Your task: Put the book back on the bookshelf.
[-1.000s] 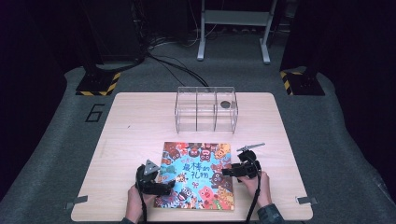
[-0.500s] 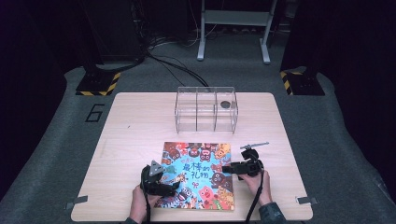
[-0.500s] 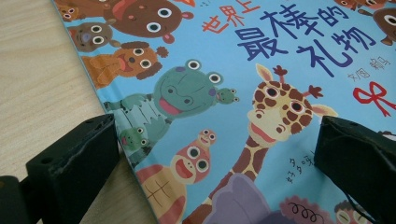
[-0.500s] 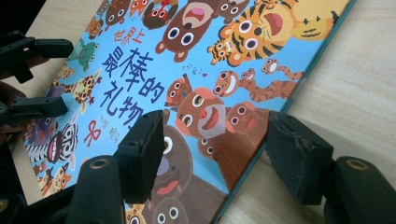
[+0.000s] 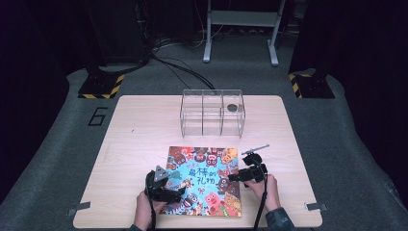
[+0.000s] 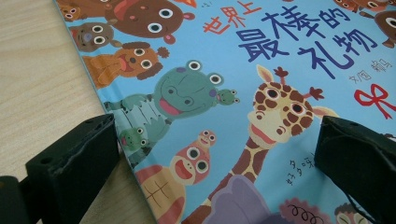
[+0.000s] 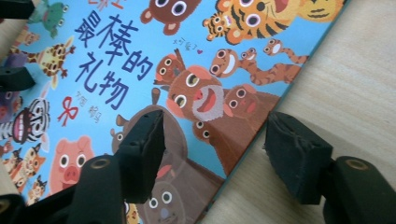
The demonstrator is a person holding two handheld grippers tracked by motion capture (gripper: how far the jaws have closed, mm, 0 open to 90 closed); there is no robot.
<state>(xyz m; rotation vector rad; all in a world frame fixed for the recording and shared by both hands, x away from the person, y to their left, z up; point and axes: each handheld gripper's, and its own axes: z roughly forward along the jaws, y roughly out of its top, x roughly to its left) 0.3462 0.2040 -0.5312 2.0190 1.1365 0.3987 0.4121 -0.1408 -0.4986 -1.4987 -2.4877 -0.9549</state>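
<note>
Right gripper (image 7: pixel 212 149) sits with jaws apart, straddling the right edge of the picture book (image 5: pixel 204 180), which lies flat on the table (image 5: pixel 139 130). Left gripper (image 6: pixel 210 154) is spread wide too, over the book's left edge. Risk as I see it: pads skid off the slick cover and the book just slides instead of lifting.

I see the book (image 5: pixel 204 180) flat on the table (image 5: pixel 139 130), near its front edge. The box (image 5: pixel 212 112) stands behind it. My left claw (image 5: pixel 174 191) straddles the book's left edge, my right claw (image 5: pixel 233 177) its right edge.
</note>
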